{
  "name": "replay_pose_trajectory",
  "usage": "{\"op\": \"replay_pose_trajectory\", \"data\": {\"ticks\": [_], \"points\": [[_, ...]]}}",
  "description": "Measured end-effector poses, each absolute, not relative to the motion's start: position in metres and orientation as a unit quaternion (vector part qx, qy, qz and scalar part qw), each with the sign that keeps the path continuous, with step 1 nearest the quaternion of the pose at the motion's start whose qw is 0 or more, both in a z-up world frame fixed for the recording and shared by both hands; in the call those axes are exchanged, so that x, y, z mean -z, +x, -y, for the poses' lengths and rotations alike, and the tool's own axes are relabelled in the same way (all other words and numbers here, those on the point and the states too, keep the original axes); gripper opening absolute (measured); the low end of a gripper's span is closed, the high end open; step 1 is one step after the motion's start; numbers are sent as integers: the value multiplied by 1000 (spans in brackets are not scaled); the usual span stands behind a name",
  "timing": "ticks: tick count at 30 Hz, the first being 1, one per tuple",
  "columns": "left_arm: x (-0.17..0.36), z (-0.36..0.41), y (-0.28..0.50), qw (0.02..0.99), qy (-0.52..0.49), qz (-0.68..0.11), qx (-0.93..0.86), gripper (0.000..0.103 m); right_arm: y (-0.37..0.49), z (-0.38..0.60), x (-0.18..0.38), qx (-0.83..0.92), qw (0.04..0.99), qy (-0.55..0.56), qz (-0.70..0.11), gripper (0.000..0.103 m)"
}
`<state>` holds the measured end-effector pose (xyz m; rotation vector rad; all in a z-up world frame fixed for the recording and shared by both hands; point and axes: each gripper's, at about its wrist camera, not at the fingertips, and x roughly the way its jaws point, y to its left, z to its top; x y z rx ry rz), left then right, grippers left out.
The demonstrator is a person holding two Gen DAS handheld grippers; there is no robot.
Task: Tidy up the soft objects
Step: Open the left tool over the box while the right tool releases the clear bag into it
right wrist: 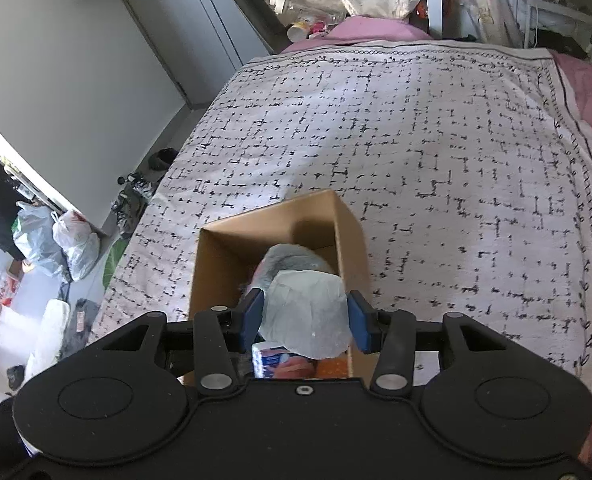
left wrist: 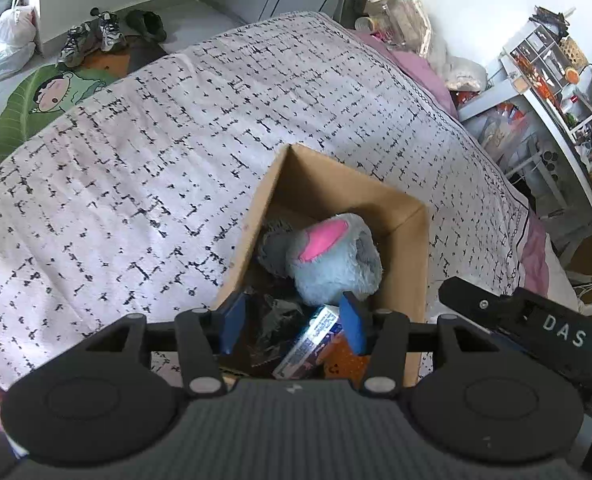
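Left tongs (left wrist: 292, 322) part open, empty, over cardboard box (left wrist: 412, 248) on the bed (left wrist: 136, 168); blue-grey plush (left wrist: 332, 260) inside. Right tongs (right wrist: 306, 322) part open around pale bag (right wrist: 306, 312) above the box; grip unclear.
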<state>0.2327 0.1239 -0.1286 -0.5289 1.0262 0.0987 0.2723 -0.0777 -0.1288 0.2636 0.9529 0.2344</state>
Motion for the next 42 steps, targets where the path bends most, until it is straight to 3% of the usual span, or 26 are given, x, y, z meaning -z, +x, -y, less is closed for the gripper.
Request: {"op": "replay_pose_trajectory", "data": {"ticks": [4,10,15,23,29,33,42], "points": [[125,-126,230,837,-247,-485,-47,55,270,80,125,-102,878,128,-450,74],[121,-120,228,838,-238,-489,-44,60,263,91,121,-100,879,132,-446,74],[115,-110,224,842,-225,-488,-42,75,257,103,121,-98,878,137,-448,75],[102,-93,215,848,-206,-487,-42,78,244,125,114,-96,881,138,-441,79],[90,-84,204,855,-198,-477,-43,84,230,140,104,-95,889,127,-430,90],[80,-80,194,859,-191,-473,-50,86,219,149,95,-96,893,124,-421,103],[55,-66,158,879,-177,-440,-49,100,194,169,82,-98,901,119,-406,103]]}}
